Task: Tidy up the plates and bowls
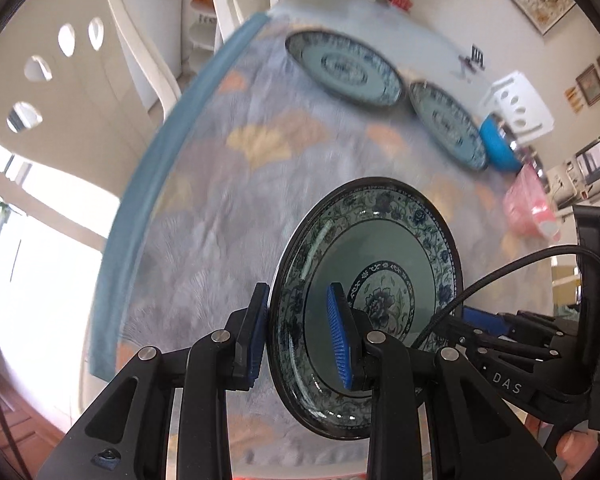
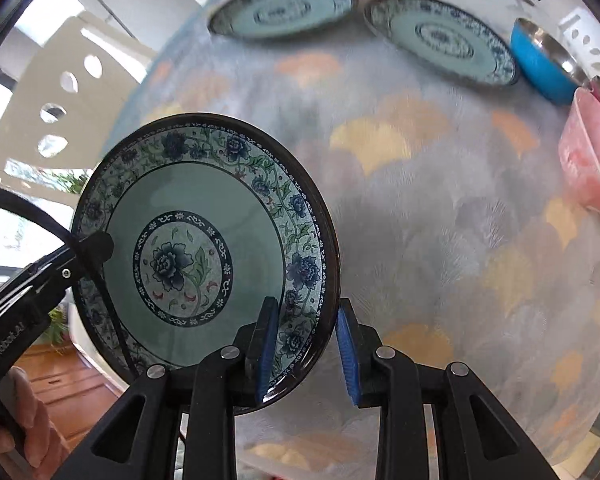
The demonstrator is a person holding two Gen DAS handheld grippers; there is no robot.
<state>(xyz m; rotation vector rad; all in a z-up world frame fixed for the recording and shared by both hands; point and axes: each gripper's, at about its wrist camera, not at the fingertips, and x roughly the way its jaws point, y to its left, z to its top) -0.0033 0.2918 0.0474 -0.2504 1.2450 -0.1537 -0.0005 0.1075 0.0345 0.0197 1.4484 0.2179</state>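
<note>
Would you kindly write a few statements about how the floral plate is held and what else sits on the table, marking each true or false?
1. Both the left hand-held gripper and right hand-held gripper straddle the floral plate's rim. True.
2. The floral plate lies flat on the tablecloth. False: it is tilted, held up.
3. Two other patterned plates lie on the table. True.
4. The blue bowl is stacked on a plate. False: it sits beside one.

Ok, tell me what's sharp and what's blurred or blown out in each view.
Left wrist view: the held plate and left gripper are sharp; the tablecloth and far plates are motion-smeared, and the window at left is blown out.
Right wrist view: the plate and right gripper are crisp; the pink bowl and tablecloth blur; fisheye bends the table edge.
</note>
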